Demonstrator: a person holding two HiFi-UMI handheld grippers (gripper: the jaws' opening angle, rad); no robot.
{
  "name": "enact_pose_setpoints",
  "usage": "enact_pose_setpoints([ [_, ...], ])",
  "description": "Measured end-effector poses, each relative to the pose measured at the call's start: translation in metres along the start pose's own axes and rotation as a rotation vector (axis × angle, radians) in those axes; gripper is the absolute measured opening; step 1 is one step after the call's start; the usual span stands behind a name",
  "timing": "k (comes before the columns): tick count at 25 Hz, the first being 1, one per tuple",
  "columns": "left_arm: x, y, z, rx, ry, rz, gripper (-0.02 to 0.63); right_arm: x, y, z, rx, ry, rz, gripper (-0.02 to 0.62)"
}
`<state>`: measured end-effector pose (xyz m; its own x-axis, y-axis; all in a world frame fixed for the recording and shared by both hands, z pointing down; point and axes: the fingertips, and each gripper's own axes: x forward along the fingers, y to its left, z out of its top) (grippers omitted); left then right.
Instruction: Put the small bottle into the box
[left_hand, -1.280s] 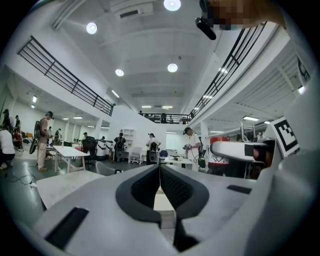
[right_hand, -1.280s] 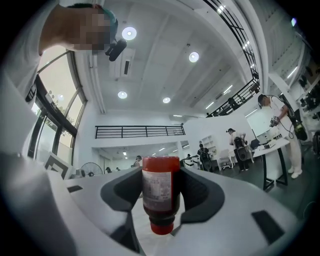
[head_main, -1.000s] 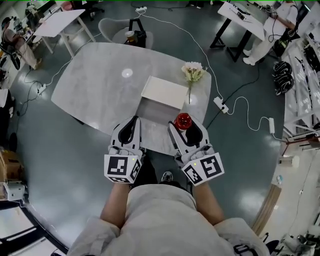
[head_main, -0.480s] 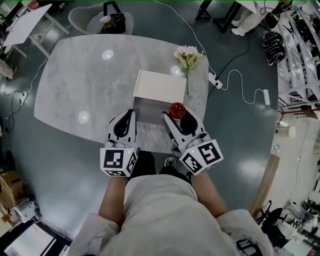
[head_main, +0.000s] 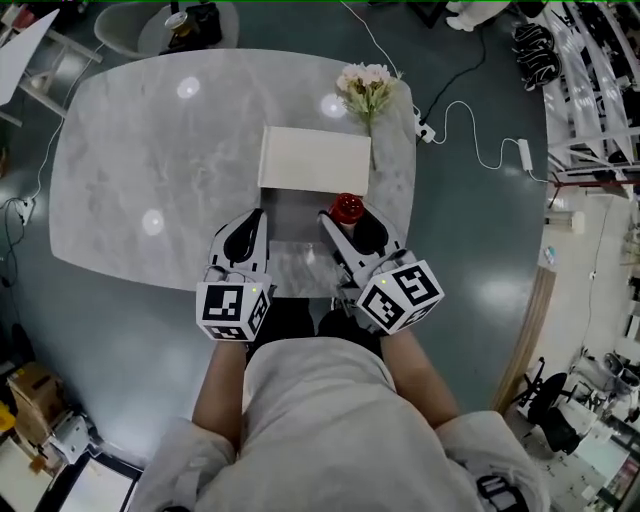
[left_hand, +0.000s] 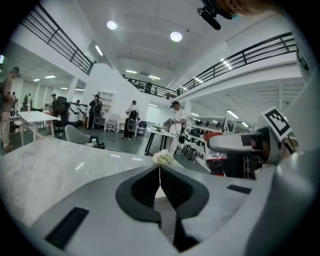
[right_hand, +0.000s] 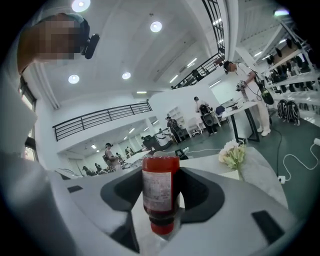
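In the right gripper view a small red bottle (right_hand: 160, 192) with a pale label hangs cap-down, and my right gripper (right_hand: 161, 215) is shut on it near the cap. From the head view the bottle (head_main: 346, 207) is at the near right corner of the white box (head_main: 315, 160), whose grey part (head_main: 290, 215) faces me. The right gripper (head_main: 345, 224) is over the table's near edge. To its left my left gripper (head_main: 250, 230) is shut and holds nothing; in its own view the left gripper (left_hand: 160, 175) has its jaws pressed together.
A grey marble table (head_main: 150, 150) carries the box. A bunch of pale flowers (head_main: 366, 85) stands just behind the box's right end. A white cable and power strip (head_main: 425, 130) lie on the floor to the right. A chair (head_main: 165, 25) sits beyond the far edge.
Both grippers have moved forward over the table. The bottle in the right gripper has come closer to the box, now at its near right corner.
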<state>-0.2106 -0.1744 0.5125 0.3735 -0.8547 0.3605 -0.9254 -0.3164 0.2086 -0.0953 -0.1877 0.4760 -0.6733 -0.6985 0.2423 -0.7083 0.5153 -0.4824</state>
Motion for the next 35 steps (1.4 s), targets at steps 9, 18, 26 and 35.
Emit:
enact_pose_setpoints([
  [9,0.019,0.016,-0.032,-0.006,0.108,-0.061,0.025,0.018,-0.019,-0.033,0.126,0.044,-0.078,0.235],
  [18,0.030,0.038,-0.070,-0.029,0.206,-0.066,0.025,0.042,-0.036,-0.082,0.217,0.160,-0.138,0.233],
  [26,0.045,0.059,-0.100,-0.030,0.294,-0.073,0.025,0.070,-0.052,-0.132,0.256,0.311,-0.204,0.235],
  [35,0.050,0.082,-0.122,-0.047,0.368,-0.078,0.025,0.096,-0.050,-0.164,0.265,0.423,-0.228,0.233],
])
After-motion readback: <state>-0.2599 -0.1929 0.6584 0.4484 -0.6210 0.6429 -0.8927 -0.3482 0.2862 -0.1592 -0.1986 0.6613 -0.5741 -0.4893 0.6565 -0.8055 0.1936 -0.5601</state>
